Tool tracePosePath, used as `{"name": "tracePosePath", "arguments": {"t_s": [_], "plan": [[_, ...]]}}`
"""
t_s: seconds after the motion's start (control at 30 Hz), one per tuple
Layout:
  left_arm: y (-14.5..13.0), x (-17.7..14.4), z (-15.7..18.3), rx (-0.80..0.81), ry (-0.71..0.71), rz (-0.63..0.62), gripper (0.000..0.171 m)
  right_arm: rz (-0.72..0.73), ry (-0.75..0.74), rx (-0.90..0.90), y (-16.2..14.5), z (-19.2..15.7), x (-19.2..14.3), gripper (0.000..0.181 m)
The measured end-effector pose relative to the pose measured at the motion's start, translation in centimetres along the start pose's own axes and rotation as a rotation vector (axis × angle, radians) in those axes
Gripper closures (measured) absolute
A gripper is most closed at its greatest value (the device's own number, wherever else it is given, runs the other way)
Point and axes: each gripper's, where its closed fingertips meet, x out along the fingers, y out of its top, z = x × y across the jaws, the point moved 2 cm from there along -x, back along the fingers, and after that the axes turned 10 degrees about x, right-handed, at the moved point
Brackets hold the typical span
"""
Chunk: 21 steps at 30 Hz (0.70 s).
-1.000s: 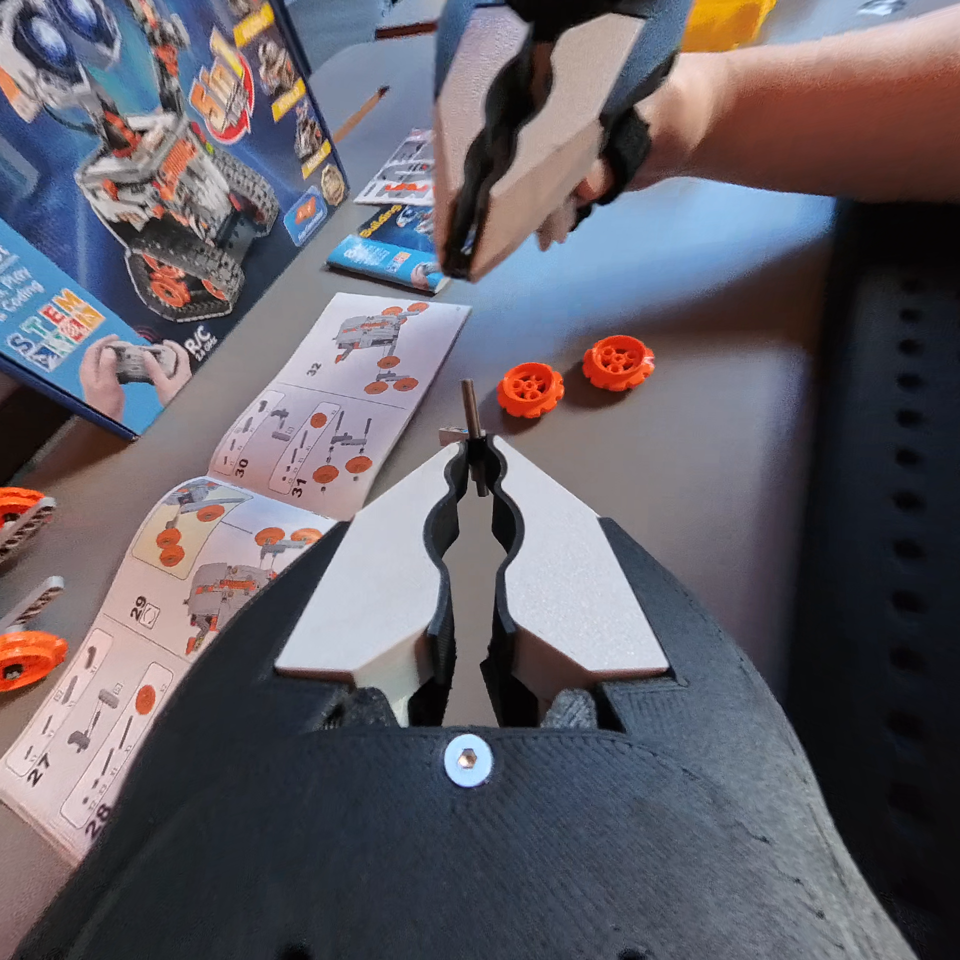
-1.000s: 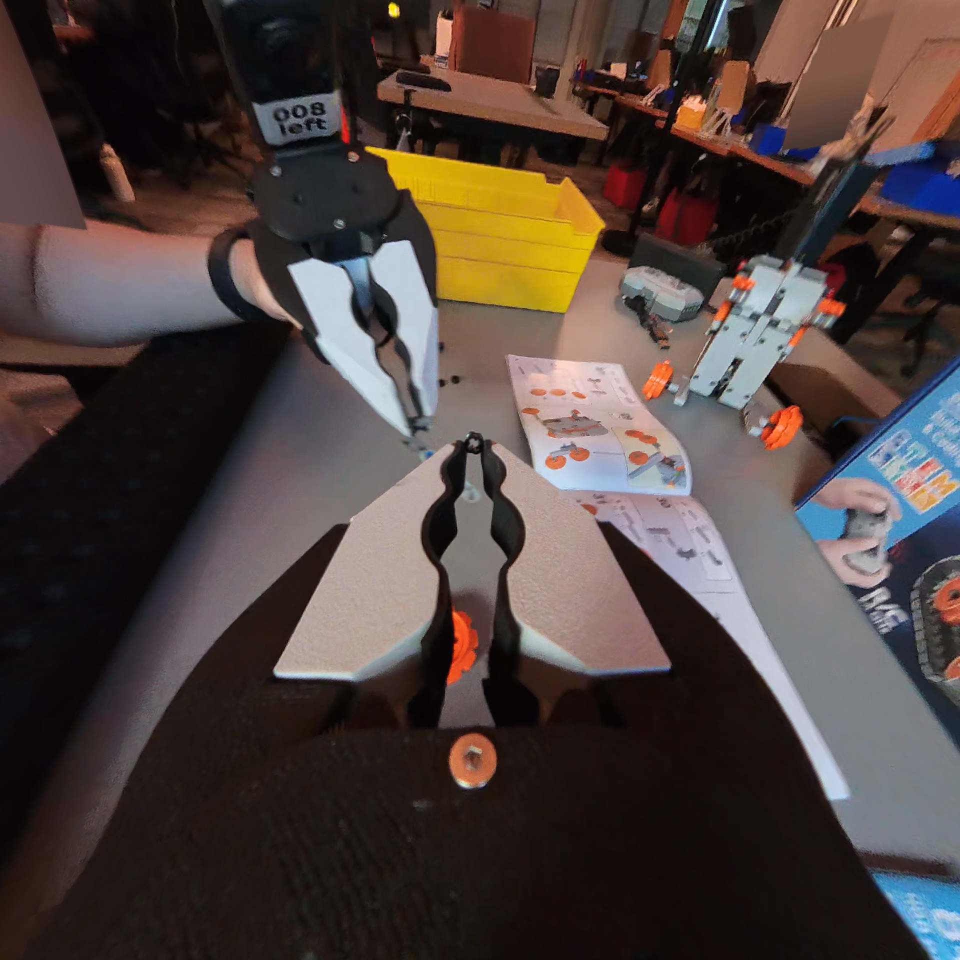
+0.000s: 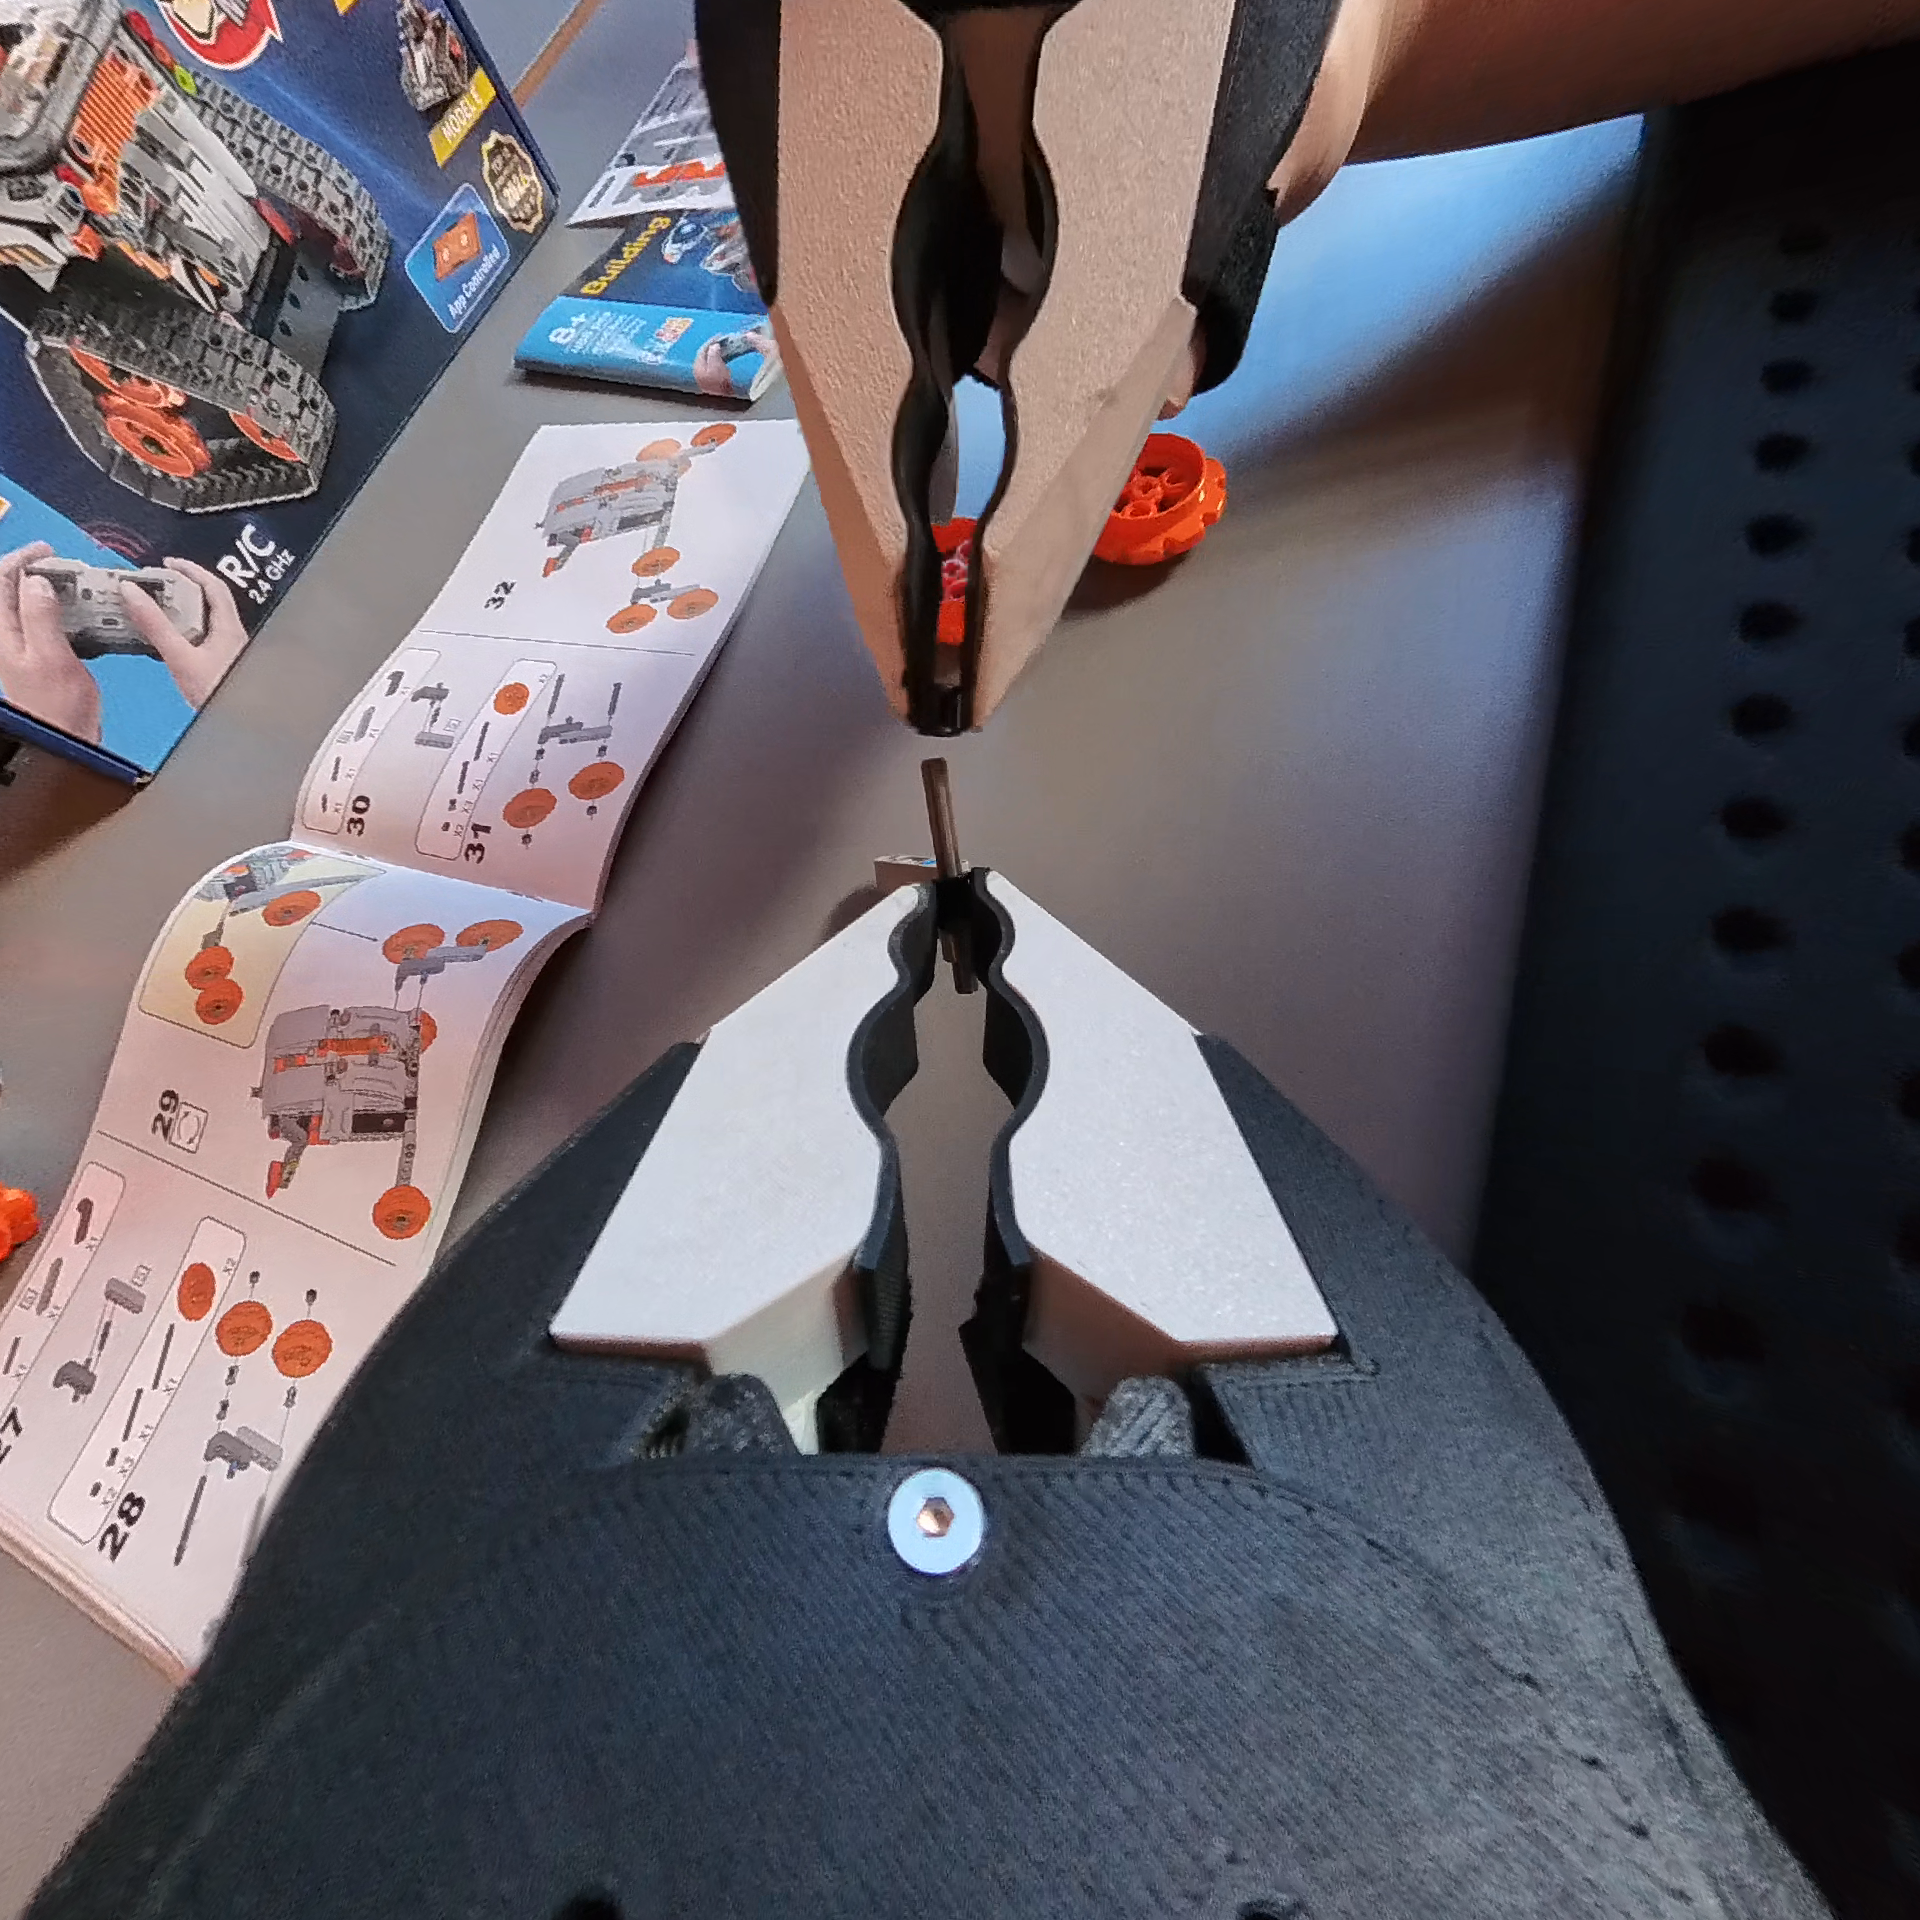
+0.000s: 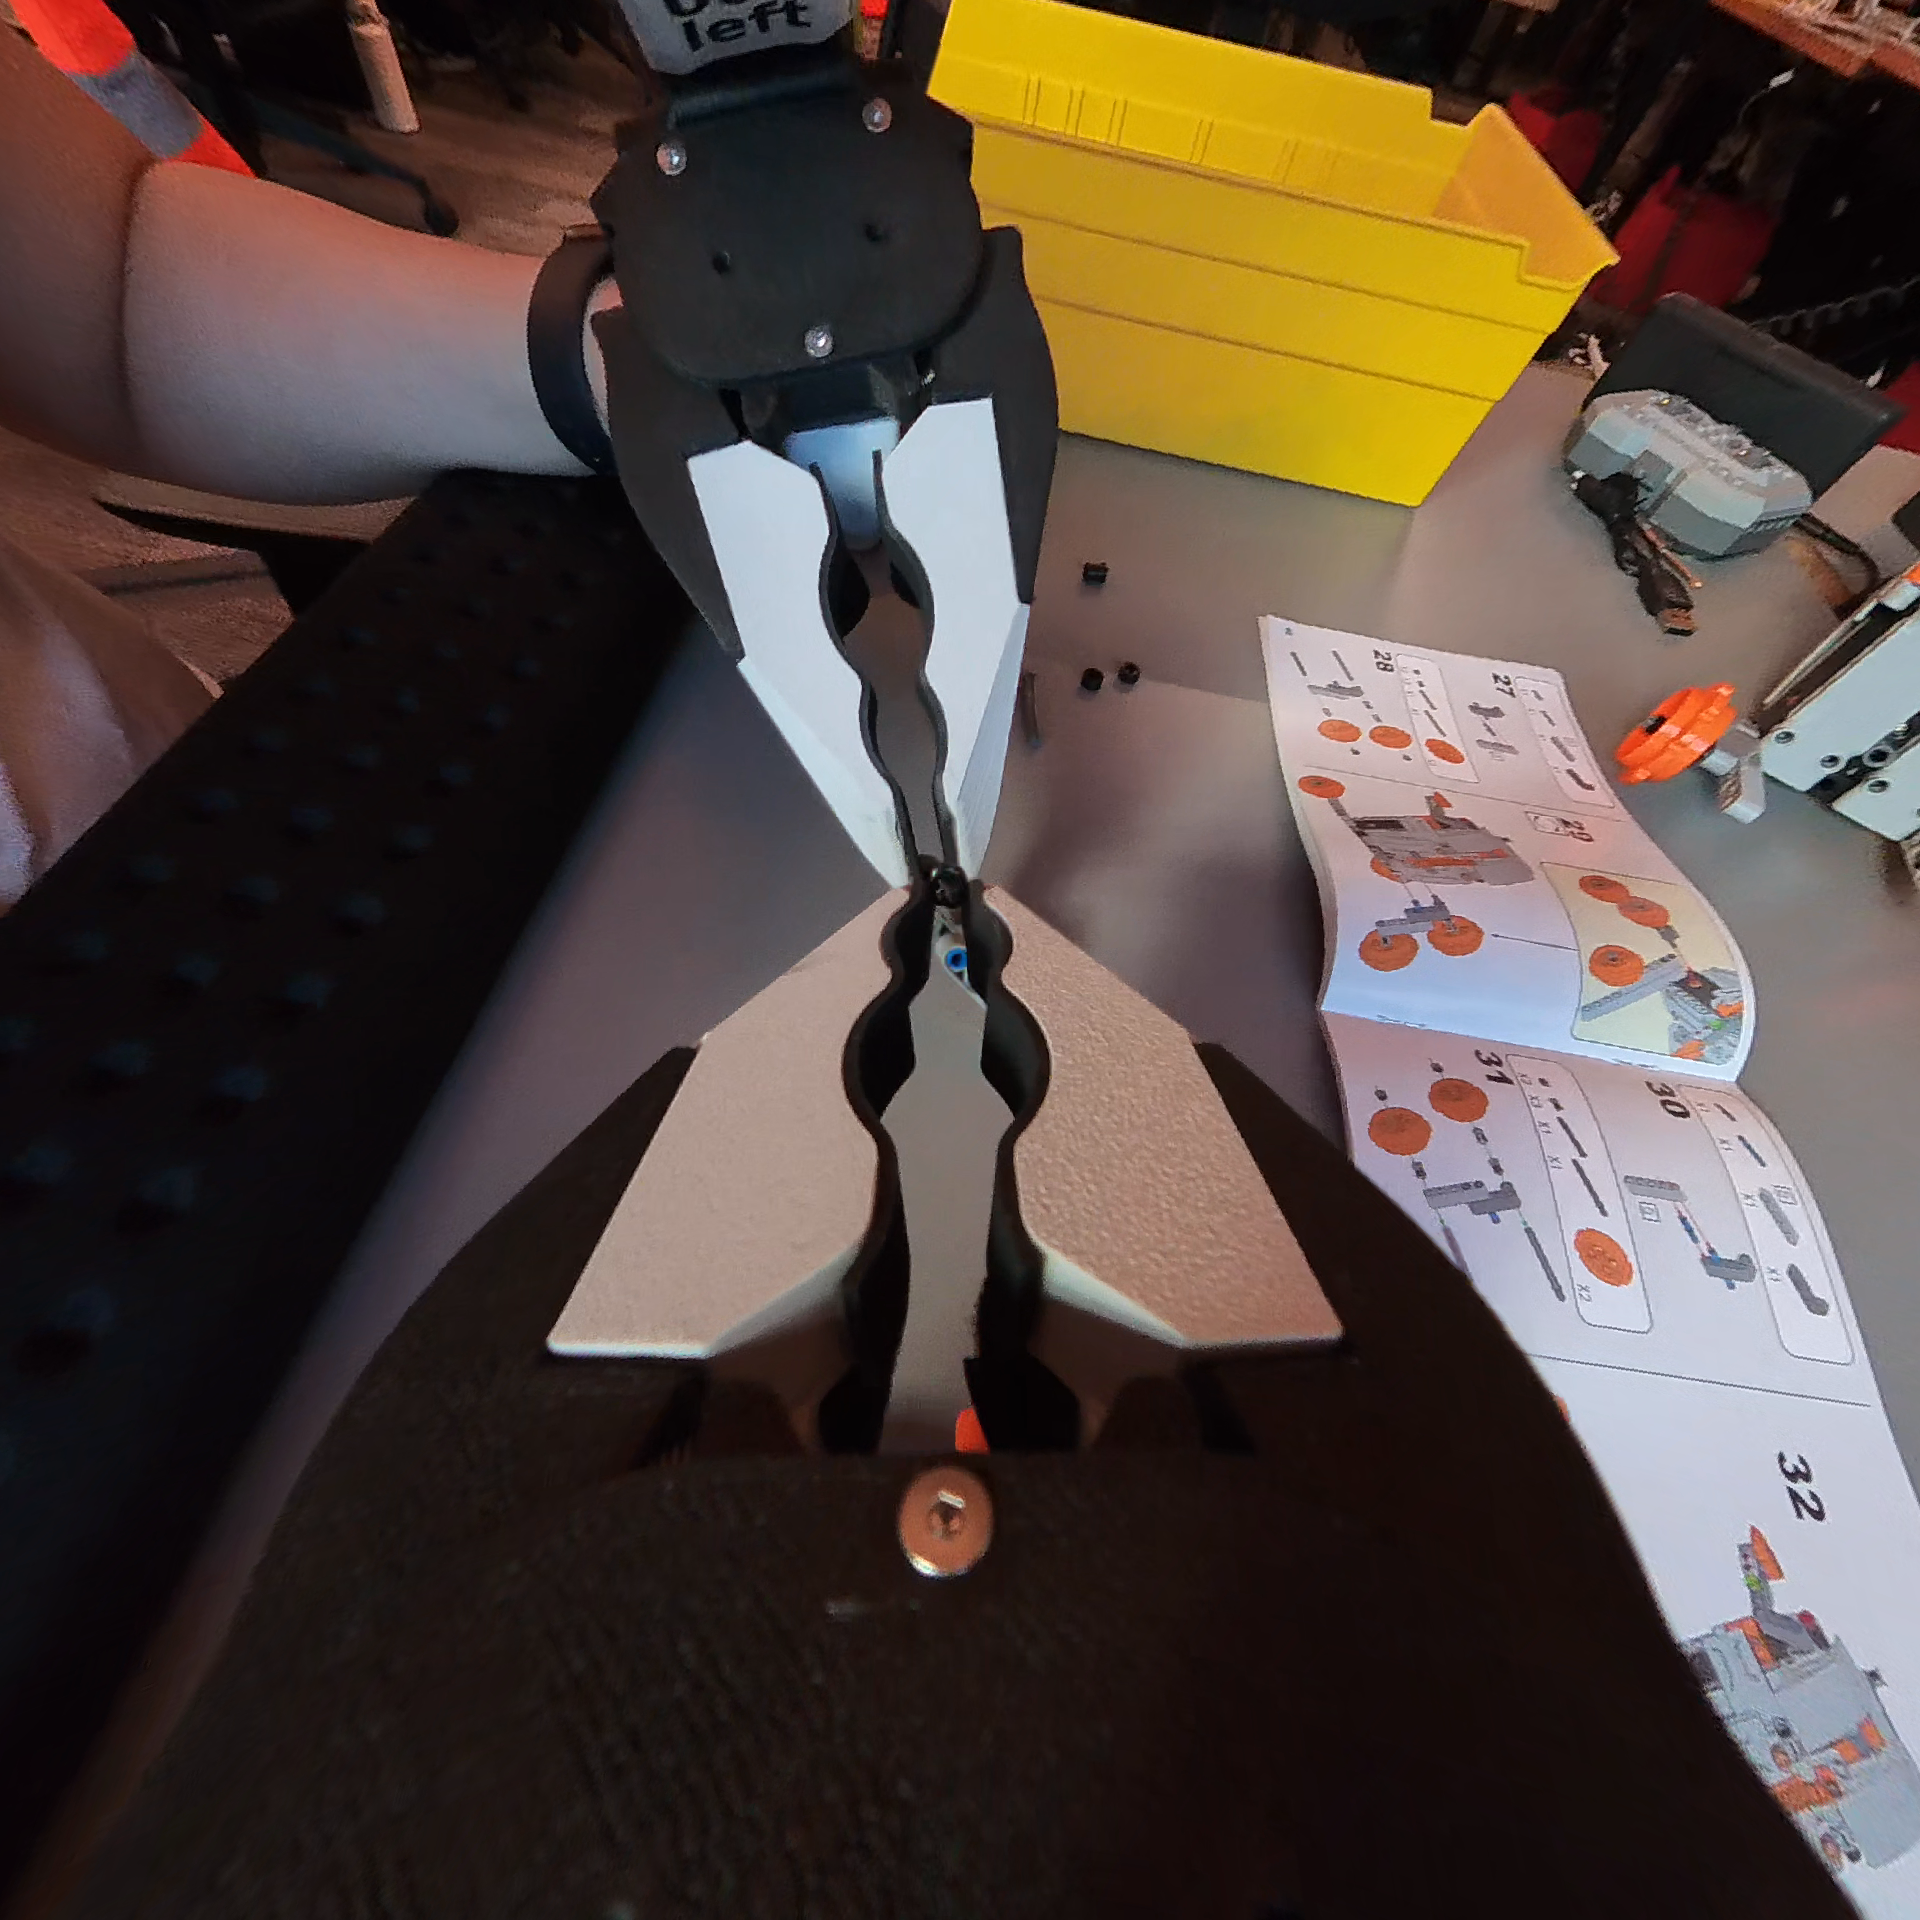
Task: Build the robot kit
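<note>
My left gripper (image 3: 951,899) is shut on a thin dark axle (image 3: 940,816) that sticks forward from its tips, with a small grey piece beside it. My right gripper (image 3: 940,719) comes in from the top, tip to tip with the left one, just short of the axle's end. In the right wrist view my right gripper (image 4: 943,906) is shut on a small black bush (image 4: 945,888), and the left gripper (image 4: 928,857) points at it from above. Two orange wheels lie on the grey table behind, one in the open (image 3: 1158,499) and one partly hidden (image 3: 954,566).
An open instruction booklet (image 3: 468,831) lies left of the grippers and a blue toy box (image 3: 208,312) beyond it. A yellow bin (image 4: 1247,291), a grey battery box (image 4: 1683,478), a grey and orange model (image 4: 1849,717) and small black pieces (image 4: 1107,675) sit on the table. A black perforated surface (image 3: 1714,727) borders the table's edge. My two grippers' fingertips are within a few centimetres of each other.
My right gripper has come down and closer, so its tips now face the end of the axle. My left gripper still holds the axle in about the same place.
</note>
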Motion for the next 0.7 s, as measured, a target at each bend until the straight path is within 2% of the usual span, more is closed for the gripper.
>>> {"name": "tracePosePath", "arguments": {"t_s": [0.2, 0.5, 0.7], "plan": [[0.0, 0.0, 0.0, -0.002, -0.011, 0.004, 0.168, -0.065, -0.052, -0.045, -0.8, 0.5, 0.2, 0.177], [0.0, 0.2, 0.4, 0.002, -0.034, 0.007, 0.169, -0.078, 0.031, 0.017, -1.2, 0.0, 0.2, 0.177], [-0.8, 0.8, 1.0, 0.073, -0.029, -0.077, 0.169, -0.14, 0.027, 0.012, -2.3, 0.0, 0.8, 0.177]]}}
